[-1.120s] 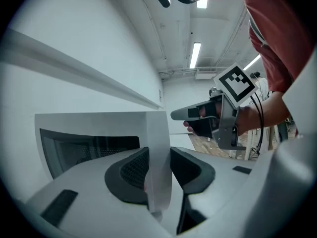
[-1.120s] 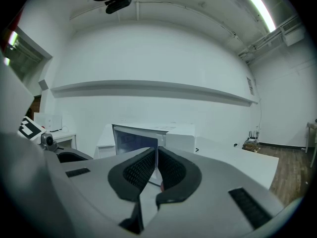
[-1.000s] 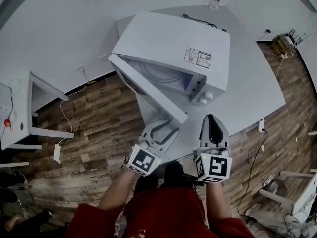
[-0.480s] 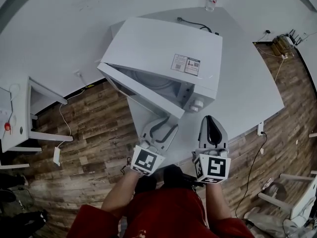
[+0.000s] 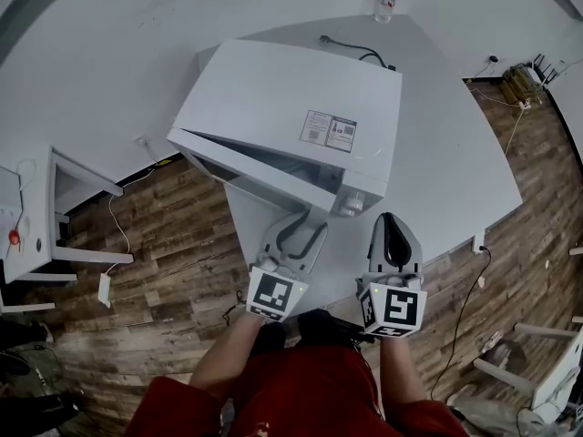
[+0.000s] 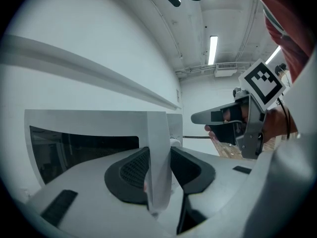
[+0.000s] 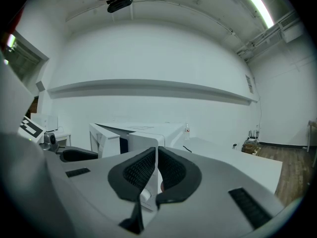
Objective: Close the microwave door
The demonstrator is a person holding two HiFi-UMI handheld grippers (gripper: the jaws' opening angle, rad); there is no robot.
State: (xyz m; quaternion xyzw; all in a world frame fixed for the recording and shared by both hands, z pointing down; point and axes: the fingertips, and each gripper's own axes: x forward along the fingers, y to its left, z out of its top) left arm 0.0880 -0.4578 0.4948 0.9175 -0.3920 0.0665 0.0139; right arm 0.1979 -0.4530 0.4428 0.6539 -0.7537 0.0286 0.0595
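A white microwave (image 5: 291, 116) stands on a white table (image 5: 455, 153). Its door (image 5: 255, 171) is hinged at the left and hangs only a narrow wedge ajar. My left gripper (image 5: 303, 221) is at the door's free edge. In the left gripper view that door edge (image 6: 158, 143) runs upright between the two pads of the left gripper (image 6: 159, 175), which press on it from both sides. My right gripper (image 5: 390, 221) hovers over the table just right of the control knobs (image 5: 351, 203). The right gripper (image 7: 156, 170) is shut with nothing in it, pointing toward the microwave (image 7: 143, 133).
A small clear bottle (image 5: 384, 3) stands at the table's far corner, and a black power cable (image 5: 351, 48) lies behind the microwave. A white desk (image 5: 36, 208) stands to the left over a wooden floor (image 5: 164, 271). The table's front edge is just beneath both grippers.
The door has swung from well open to almost against the microwave body. My left gripper went along with its free edge, and the right gripper stayed alongside.
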